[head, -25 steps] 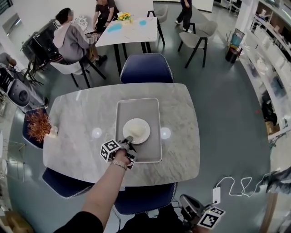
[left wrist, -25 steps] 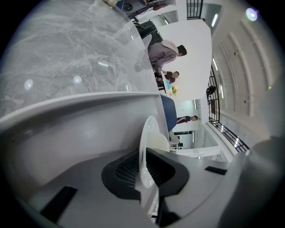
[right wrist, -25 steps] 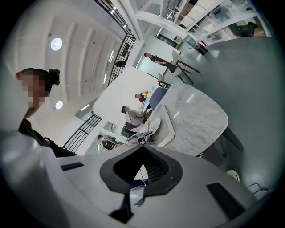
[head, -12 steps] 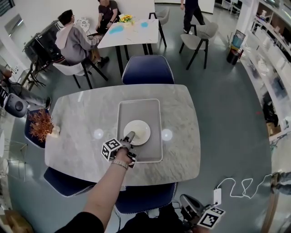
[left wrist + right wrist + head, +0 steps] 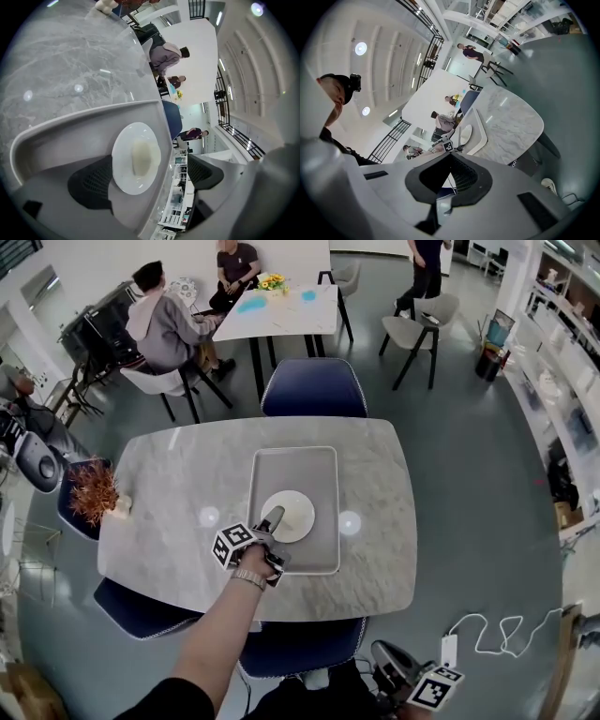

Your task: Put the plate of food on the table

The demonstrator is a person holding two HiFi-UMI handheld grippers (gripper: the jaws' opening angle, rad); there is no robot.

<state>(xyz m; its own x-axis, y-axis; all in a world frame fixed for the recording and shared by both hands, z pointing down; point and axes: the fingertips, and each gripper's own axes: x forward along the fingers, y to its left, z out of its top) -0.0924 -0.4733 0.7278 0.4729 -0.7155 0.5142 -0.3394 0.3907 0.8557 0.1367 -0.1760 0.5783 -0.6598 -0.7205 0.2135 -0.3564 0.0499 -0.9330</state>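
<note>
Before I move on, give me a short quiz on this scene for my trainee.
1. True or false: the plate sits on the bare table.
2. Which tool is shut? A: left. B: right. C: both.
3. What colour is the chair across the table?
Key: 1 false, it lies in the tray. 2 B, the right tool; the left tool has just been opening its jaws, with the plate's edge between them, not gripped. 3 blue.
</note>
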